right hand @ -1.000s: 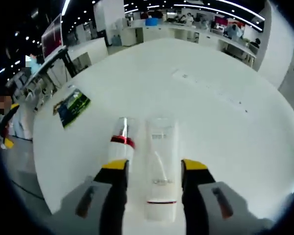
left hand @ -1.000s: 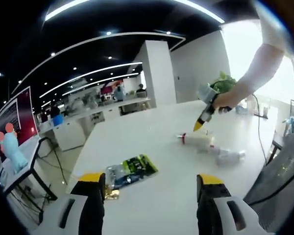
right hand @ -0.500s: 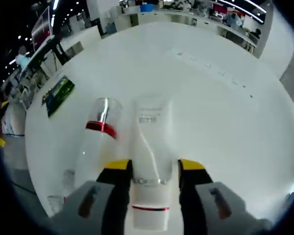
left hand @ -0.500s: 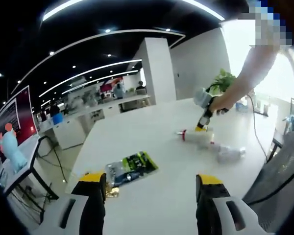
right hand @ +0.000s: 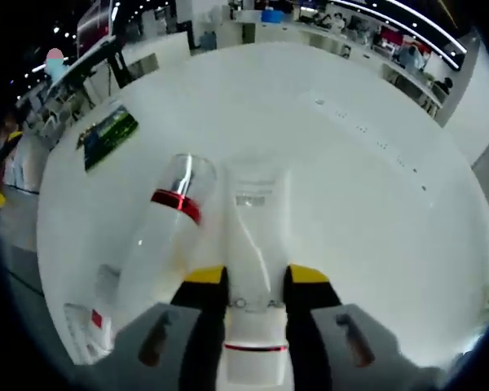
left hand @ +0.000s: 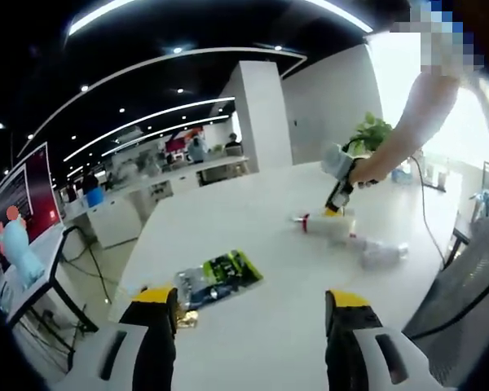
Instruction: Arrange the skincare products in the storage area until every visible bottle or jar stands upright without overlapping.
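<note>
where the right gripper reaches down to the white table, its two yellow-tipped jaws are closed in against the sides of a white tube lying flat, the tube's red-ringed end between the jaws and its flat crimped end pointing away. just beside the tube, on its left in the right gripper view, lies a white bottle with a red band and a clear cap, also on its side and touching or nearly touching the tube. a small white item with a red mark lies at the near left edge; its kind cannot be told. a green and black packet lies flat well apart, toward the far left of the table.

in the left gripper view, the left gripper hangs above the table edge with its jaws spread wide and nothing between them. beyond it lie the packet and, farther off, the bottle and tube, where a person's hand holds the right gripper down on them. a potted plant stands behind.
</note>
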